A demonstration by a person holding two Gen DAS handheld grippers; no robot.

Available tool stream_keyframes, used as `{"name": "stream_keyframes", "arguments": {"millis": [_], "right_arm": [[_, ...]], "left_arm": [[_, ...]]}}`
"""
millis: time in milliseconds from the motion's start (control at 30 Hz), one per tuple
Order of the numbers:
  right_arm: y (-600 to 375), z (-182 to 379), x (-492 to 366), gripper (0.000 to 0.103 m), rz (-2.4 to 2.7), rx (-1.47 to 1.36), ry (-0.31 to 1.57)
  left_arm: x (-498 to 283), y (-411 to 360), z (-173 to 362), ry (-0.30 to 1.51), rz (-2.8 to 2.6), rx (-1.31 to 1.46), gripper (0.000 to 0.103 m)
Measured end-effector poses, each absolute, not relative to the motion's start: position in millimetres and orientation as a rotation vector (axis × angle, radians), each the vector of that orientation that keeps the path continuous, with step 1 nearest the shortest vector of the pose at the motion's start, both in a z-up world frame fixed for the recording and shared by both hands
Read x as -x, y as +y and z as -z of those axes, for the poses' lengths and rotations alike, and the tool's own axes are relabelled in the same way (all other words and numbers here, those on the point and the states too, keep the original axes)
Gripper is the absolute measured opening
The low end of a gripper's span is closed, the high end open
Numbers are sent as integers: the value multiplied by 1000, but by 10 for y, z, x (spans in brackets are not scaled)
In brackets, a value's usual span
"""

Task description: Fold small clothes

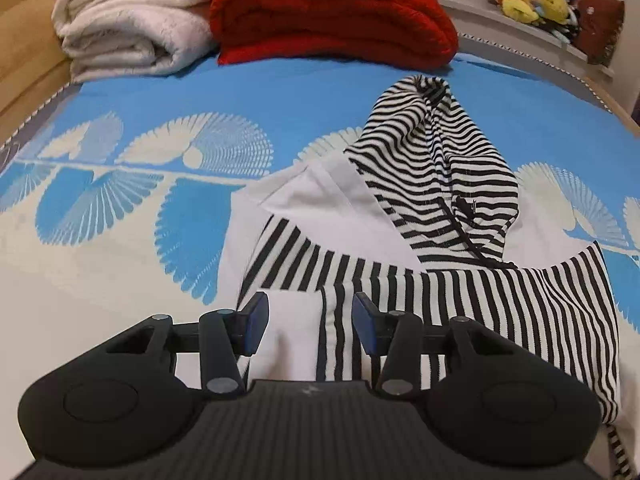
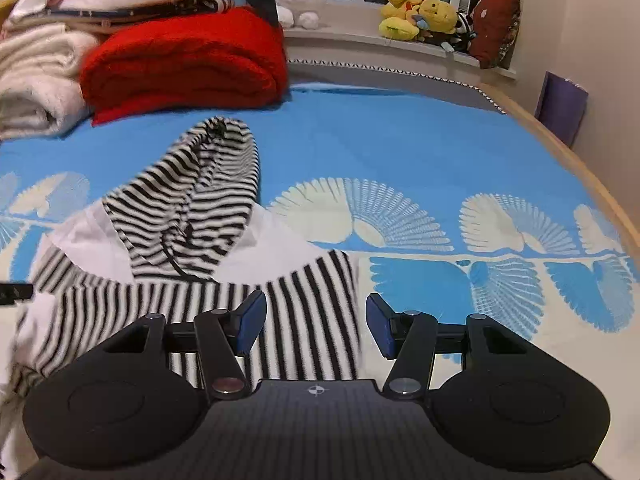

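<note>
A small hooded top (image 1: 400,276) lies on the blue and cream bedcover (image 1: 120,260). Its body is white, its hood (image 1: 440,168) and sleeves black-and-white striped. The sleeves are folded across the body. My left gripper (image 1: 311,322) hovers low over the top's left part, jaws open, with striped and white cloth showing below the gap. In the right wrist view the same top (image 2: 200,292) lies at the left with its hood (image 2: 192,208) pointing away. My right gripper (image 2: 316,326) stands open over the top's right edge, the left finger above stripes, the right finger above the bedcover.
A folded white blanket (image 1: 132,20) and a folded red blanket (image 1: 332,16) are stacked at the bed's far end. Plush toys (image 2: 420,16) sit on the window sill beyond. The bed's wooden edge (image 2: 580,168) runs along the right, with a purple object (image 2: 562,108) past it.
</note>
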State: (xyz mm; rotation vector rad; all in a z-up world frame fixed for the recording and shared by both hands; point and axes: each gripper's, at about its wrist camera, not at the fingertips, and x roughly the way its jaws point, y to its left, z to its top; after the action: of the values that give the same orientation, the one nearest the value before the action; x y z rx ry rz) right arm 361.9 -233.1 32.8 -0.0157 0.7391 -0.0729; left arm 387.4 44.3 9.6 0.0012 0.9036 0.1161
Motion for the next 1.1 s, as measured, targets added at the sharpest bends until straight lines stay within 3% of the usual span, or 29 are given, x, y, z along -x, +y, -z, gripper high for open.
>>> {"name": "stream_keyframes", "arguments": {"millis": [233, 467, 700, 767, 800, 833, 900, 1067, 1100], "right_arm": [[-2515, -236, -3718, 57, 99, 6, 844], [-2643, -128, -3772, 58, 93, 140, 918], [-2759, -4, -3820, 58, 101, 174, 966], [-2777, 16, -3849, 58, 104, 180, 972], [-2788, 26, -3868, 58, 107, 178, 977], [-2799, 36, -3885, 58, 109, 174, 983], [-2814, 57, -3912, 59, 103, 162, 993], [-2787, 115, -3952, 59, 82, 174, 1010], [-2787, 121, -3961, 59, 81, 177, 1012]], "left_arm": [[-3843, 491, -234, 803, -95, -17, 21], [-4134, 345, -400, 750, -46, -75, 20], [-5402, -34, -312, 760, 0, -52, 20], [-5795, -173, -255, 757, 6, -31, 23], [-5988, -251, -213, 754, 17, -19, 32], [-6147, -324, -158, 748, 29, -14, 50], [-6459, -479, -16, 744, 37, -20, 74], [-7080, -687, 301, 788, 23, -21, 76], [-7164, -695, 354, 796, 6, -36, 68]]}}
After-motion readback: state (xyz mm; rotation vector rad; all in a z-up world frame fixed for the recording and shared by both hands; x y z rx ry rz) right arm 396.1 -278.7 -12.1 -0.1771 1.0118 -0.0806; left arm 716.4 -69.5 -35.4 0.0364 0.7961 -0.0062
